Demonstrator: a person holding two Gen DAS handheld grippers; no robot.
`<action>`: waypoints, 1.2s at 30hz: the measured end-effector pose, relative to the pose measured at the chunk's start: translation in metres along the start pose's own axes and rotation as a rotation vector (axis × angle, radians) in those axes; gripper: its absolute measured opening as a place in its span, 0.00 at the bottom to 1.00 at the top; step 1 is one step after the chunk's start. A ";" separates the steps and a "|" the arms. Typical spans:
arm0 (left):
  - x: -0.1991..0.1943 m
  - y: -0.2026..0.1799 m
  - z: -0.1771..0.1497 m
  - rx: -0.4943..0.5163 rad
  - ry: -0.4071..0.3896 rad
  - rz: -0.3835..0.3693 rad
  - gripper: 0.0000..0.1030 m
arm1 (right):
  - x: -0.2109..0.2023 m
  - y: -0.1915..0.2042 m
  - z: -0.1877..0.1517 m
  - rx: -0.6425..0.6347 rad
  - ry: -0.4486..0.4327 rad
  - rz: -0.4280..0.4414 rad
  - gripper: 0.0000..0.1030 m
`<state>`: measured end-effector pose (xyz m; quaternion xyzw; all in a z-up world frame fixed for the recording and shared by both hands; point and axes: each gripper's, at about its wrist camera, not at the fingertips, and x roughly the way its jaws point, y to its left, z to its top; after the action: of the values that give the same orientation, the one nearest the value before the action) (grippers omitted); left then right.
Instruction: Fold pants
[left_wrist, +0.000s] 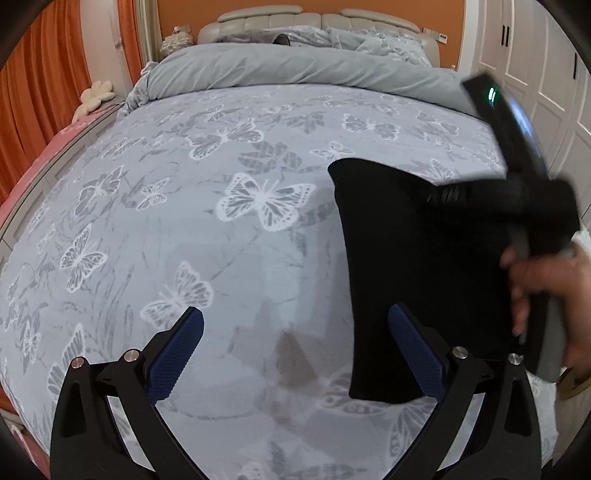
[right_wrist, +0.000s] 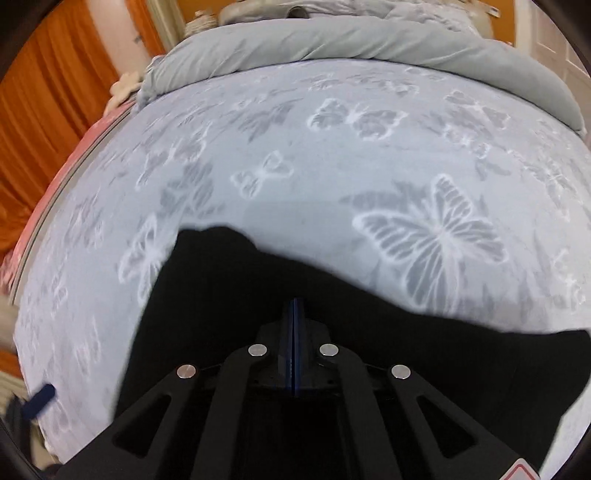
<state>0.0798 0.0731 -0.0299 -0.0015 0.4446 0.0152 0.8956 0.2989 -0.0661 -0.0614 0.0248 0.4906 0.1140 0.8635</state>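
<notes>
The black pants (left_wrist: 413, 266) lie as a folded oblong on the right of the butterfly-print bed sheet (left_wrist: 221, 229). My left gripper (left_wrist: 295, 314) hovers open above the sheet, nothing between its blue pads (left_wrist: 177, 354), and its right finger overlaps the pants' near left edge. A hand (left_wrist: 554, 295) holds my right gripper (left_wrist: 439, 195), blurred, with its tips low over the far right part of the pants. In the right wrist view that gripper (right_wrist: 294, 306) is shut, pads flat together with no cloth seen between them, and the pants (right_wrist: 221, 295) are spread below it.
A rolled-back grey duvet (left_wrist: 295, 70) and pillows lie by the padded headboard (left_wrist: 258, 18). Orange curtains (left_wrist: 37, 92) and a pink strip run along the bed's left edge. White wardrobe doors (left_wrist: 535, 74) stand on the right. One pad of the left gripper (right_wrist: 38, 400) shows at the lower left.
</notes>
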 end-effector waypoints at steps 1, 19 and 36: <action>0.001 0.001 0.001 -0.002 0.005 0.002 0.95 | -0.007 0.008 -0.001 -0.019 -0.019 0.008 0.02; -0.008 0.005 0.005 -0.044 -0.019 -0.073 0.95 | -0.087 -0.103 -0.115 0.085 0.027 -0.137 0.00; 0.032 -0.032 -0.016 -0.080 0.167 -0.317 0.94 | -0.123 -0.121 -0.155 0.180 -0.007 -0.030 0.69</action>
<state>0.0873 0.0419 -0.0649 -0.1086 0.5105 -0.1088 0.8460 0.1266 -0.2222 -0.0567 0.0954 0.4960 0.0566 0.8612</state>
